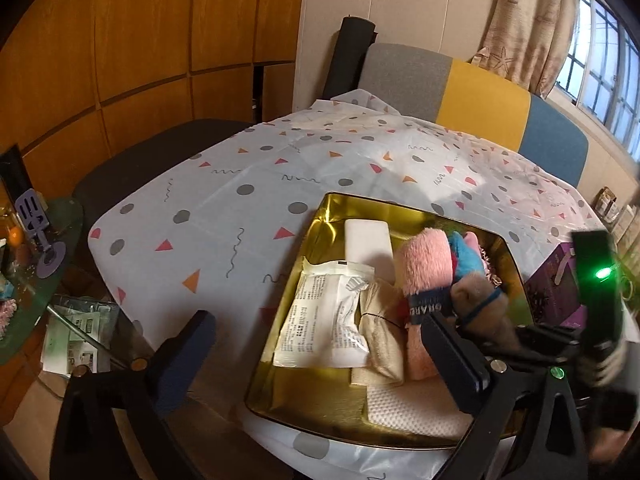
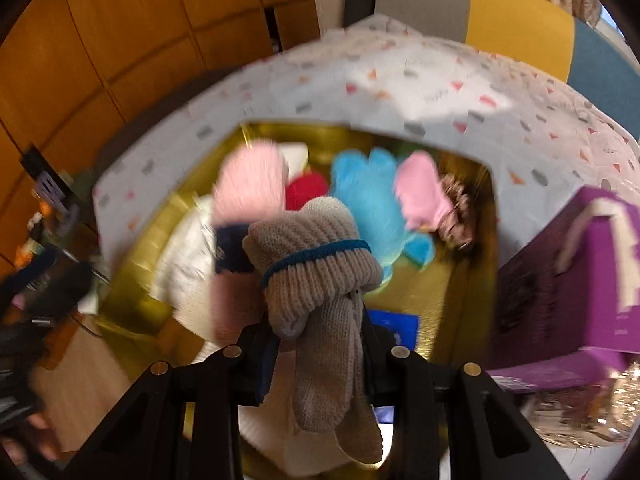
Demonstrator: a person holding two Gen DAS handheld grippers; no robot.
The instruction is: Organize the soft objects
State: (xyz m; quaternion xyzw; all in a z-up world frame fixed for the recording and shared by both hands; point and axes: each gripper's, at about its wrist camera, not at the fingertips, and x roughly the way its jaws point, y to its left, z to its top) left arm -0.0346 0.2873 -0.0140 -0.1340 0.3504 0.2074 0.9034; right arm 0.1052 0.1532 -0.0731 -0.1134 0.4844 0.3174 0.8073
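Socks (image 2: 320, 248) — a grey knit bundle — hang pinched in my right claw (image 2: 320, 344) above the gold tray (image 2: 440, 292), while my left claw (image 1: 320, 344) gapes wide, holding nothing.

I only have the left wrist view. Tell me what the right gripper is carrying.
Observer: The right gripper is shut on a bundled beige knitted sock with a blue stripe.
Operator: Report what lies beyond the sock in the tray.
Observer: A blue plush toy, with something pink beside it.
Operator: Say what's to the right of the gold tray.
Observer: A purple box.
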